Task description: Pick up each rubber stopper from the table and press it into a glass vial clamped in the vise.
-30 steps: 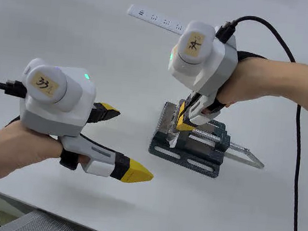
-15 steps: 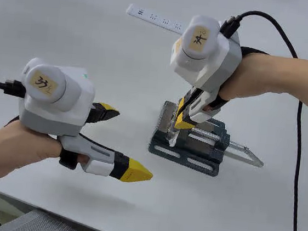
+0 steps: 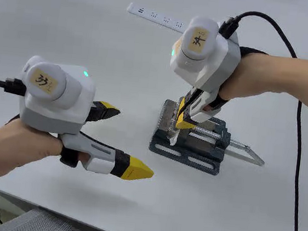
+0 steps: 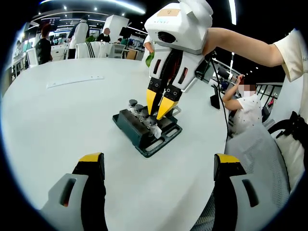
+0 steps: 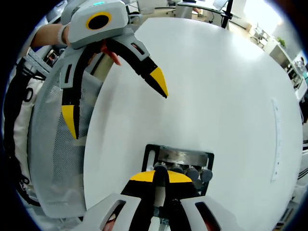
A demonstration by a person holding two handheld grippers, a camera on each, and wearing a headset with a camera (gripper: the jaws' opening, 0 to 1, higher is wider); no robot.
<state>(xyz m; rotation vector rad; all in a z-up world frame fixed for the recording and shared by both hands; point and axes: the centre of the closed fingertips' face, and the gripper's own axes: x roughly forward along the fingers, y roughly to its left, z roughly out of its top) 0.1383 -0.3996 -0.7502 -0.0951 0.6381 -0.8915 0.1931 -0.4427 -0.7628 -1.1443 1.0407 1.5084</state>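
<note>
1. The right gripper stood tipped steeply down over the vise, which sat on the white table. Its jaws were drawn close together.
2. In the right gripper view, a small dark rubber stopper appeared to be nipped between the yellow tips. The gap was narrow, so this was a judgement rather than a plain sighting.
3. The stopper lay right at the tool's tips and not off to any side. The glass vial it belonged to was hidden beneath it in the clamp.
4. The other vials ran off to one side of the tips in a line along the vise jaws. Each stood upright with a grey cap on top.
5. In the left gripper view the same row stretched away from the right gripper's tips, placing the tool at one end of the line.
6. The coming move likely turned on the vial's upright axis, calling for a push straight down along it. The gripper's slant risked cocking the stopper in the mouth.
7. The left gripper hung well apart from the vise on the person's near side, with its jaws spread wide and nothing between them.
8. The right gripper was the nearer tool by far.
</note>
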